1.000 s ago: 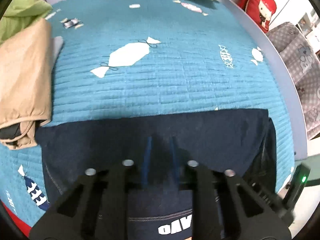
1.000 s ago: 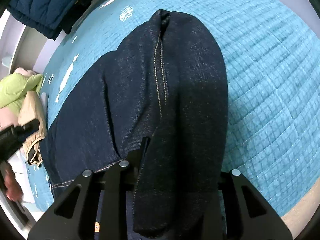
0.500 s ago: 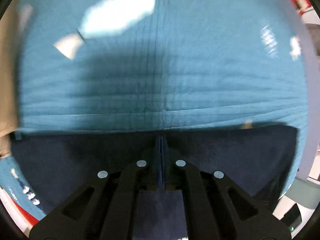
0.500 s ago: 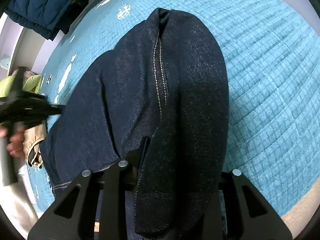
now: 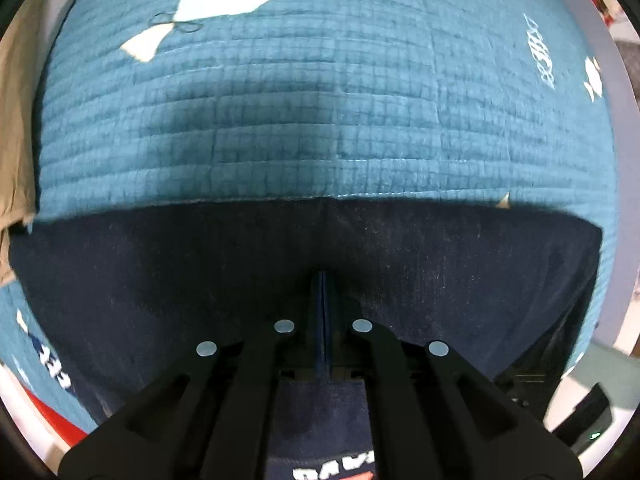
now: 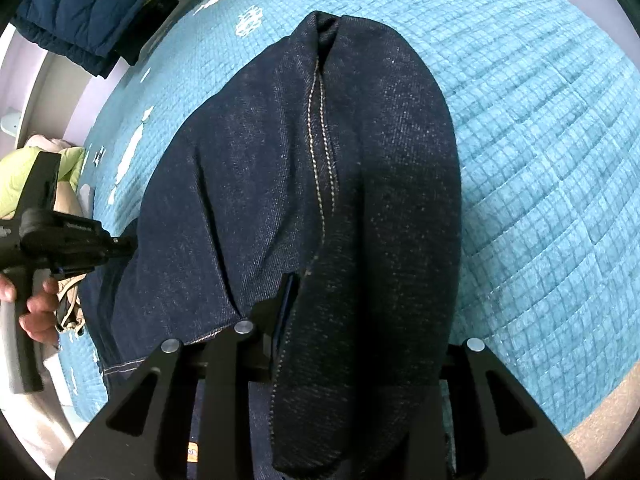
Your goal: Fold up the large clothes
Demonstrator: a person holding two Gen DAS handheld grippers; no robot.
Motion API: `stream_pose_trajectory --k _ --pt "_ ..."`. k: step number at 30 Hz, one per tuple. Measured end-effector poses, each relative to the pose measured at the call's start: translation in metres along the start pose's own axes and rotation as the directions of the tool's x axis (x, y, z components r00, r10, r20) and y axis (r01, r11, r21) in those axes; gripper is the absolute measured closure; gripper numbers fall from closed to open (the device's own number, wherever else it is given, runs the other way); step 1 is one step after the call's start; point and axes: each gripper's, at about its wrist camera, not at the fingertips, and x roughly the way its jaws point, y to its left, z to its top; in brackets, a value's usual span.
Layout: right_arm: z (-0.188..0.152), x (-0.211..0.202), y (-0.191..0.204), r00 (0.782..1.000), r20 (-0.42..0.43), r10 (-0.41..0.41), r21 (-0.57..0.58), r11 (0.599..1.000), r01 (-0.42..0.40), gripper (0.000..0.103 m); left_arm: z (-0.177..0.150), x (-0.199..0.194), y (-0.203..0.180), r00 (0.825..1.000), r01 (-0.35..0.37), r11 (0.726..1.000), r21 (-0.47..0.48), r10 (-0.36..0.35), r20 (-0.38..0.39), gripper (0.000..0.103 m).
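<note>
Dark blue jeans (image 5: 180, 280) lie across a teal quilted bedspread (image 5: 320, 120). My left gripper (image 5: 322, 280) points straight down at the denim, a little inside its far edge. Its blue pads are pressed together and no cloth shows between them. In the right wrist view a thick fold of the jeans (image 6: 360, 160), with tan stitching, drapes over my right gripper (image 6: 360, 300), which is shut on it. Only the left finger (image 6: 288, 296) shows. The left gripper (image 6: 120, 246) comes in from the left over the jeans' far end, held by a hand (image 6: 36, 308).
A beige garment (image 5: 16, 120) lies at the quilt's left side, with a green one (image 6: 16, 176) behind it. A navy padded jacket (image 6: 100, 4) sits at the bed's far corner. The bed edge (image 5: 612, 160) runs down the right.
My left gripper has shut and dropped close to the jeans, tilting to look straight down. In the right wrist view it has come in from the left. The right gripper has kept still.
</note>
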Motion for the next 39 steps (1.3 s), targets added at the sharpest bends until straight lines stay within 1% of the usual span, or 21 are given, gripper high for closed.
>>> stream_pose_trajectory --k 2,4,5,6,8,10,12,14,17,20,23,25,27,30,32,33,34,36,37,38,39 --pt "-0.001 -0.001 0.001 1.0 0.005 -0.004 -0.013 1.0 0.004 0.075 -0.021 -0.01 -0.008 1.0 -0.014 0.999 0.051 0.015 -0.015 0.102" --pt "-0.004 0.0 0.001 1.0 0.016 0.002 -0.009 1.0 -0.001 0.075 -0.045 -0.012 -0.014 0.998 -0.052 0.992 0.116 0.048 0.041 0.102" --pt "-0.004 0.001 0.001 1.0 0.018 0.005 -0.004 1.0 -0.005 0.074 -0.051 -0.004 -0.013 0.995 -0.064 0.991 0.114 0.055 0.08 0.102" --pt "-0.004 0.002 0.001 1.0 0.02 0.004 -0.002 1.0 -0.004 0.074 -0.052 0.003 -0.011 0.995 -0.061 0.994 0.093 0.053 0.084 0.101" --pt "-0.003 0.002 0.004 1.0 0.018 -0.006 -0.014 1.0 0.007 0.074 -0.043 0.005 -0.005 0.998 -0.031 1.0 0.0 0.031 0.055 0.101" --pt "-0.002 0.002 0.005 1.0 0.014 -0.012 -0.021 1.0 0.013 0.074 -0.04 0.0 -0.004 0.999 -0.028 0.999 -0.036 0.029 0.029 0.101" --pt "-0.002 0.001 0.006 1.0 0.015 -0.012 -0.027 1.0 0.012 0.074 -0.061 -0.012 -0.014 0.997 -0.058 0.998 0.028 0.056 0.046 0.101" --pt "-0.003 0.002 0.004 1.0 0.023 -0.001 -0.023 1.0 0.001 0.074 -0.094 -0.019 -0.014 0.992 -0.084 0.993 0.084 0.075 0.103 0.101" --pt "-0.004 0.003 0.003 1.0 0.025 0.008 -0.014 1.0 -0.007 0.073 -0.109 -0.004 0.001 0.99 -0.049 0.998 0.044 0.042 0.138 0.101" --pt "-0.003 0.002 0.006 1.0 0.019 -0.009 -0.026 1.0 0.01 0.073 -0.105 -0.004 0.012 0.994 0.019 0.999 -0.042 -0.015 0.104 0.101" --pt "-0.002 0.002 0.009 1.0 0.011 -0.022 -0.044 0.999 0.022 0.073 -0.131 -0.013 0.008 0.998 0.032 0.999 0.003 -0.032 0.049 0.101" --pt "-0.002 0.004 0.008 1.0 0.013 -0.014 -0.04 0.999 0.015 0.073 -0.158 0.004 0.006 0.999 0.052 0.998 0.044 -0.051 -0.009 0.101" --pt "-0.002 0.005 0.008 1.0 0.015 -0.007 -0.037 0.999 0.007 0.072 -0.169 0.017 0.003 0.997 0.02 0.997 0.078 -0.026 0.068 0.101" --pt "-0.002 0.005 0.011 1.0 0.012 -0.024 -0.053 0.998 0.025 0.072 -0.174 0.014 -0.006 0.997 -0.031 0.998 0.051 0.027 0.068 0.101" --pt "0.0 0.005 0.012 1.0 0.002 -0.031 -0.063 0.998 0.031 0.072 -0.183 0.004 -0.016 0.996 -0.067 0.995 0.07 0.062 0.067 0.101" --pt "0.0 0.005 0.013 1.0 -0.002 -0.031 -0.069 0.997 0.031 0.071 -0.201 0.006 -0.026 0.999 -0.035 0.995 0.093 0.035 0.004 0.101" --pt "-0.001 0.005 0.013 1.0 0.0 -0.028 -0.072 0.997 0.028 0.071 -0.216 0.013 -0.029 0.997 0.031 0.993 0.115 -0.023 -0.067 0.101" --pt "-0.002 0.006 0.011 1.0 0.008 -0.017 -0.066 0.998 0.018 0.071 -0.228 0.025 -0.027 0.997 0.054 0.991 0.118 -0.047 -0.069 0.101" --pt "-0.002 0.006 0.01 1.0 0.01 -0.016 -0.064 0.998 0.017 0.071 -0.224 0.029 -0.021 0.993 0.088 0.992 0.089 -0.081 -0.082 0.101" --pt "-0.002 0.005 0.01 1.0 0.011 -0.019 -0.066 0.998 0.02 0.071 -0.217 0.032 -0.009 0.983 0.146 0.989 0.013 -0.144 -0.113 0.101" --pt "-0.002 0.005 0.012 1.0 0.009 -0.029 -0.074 0.997 0.029 0.071 -0.223 0.03 -0.001 0.978 0.167 0.986 -0.026 -0.169 -0.123 0.101"
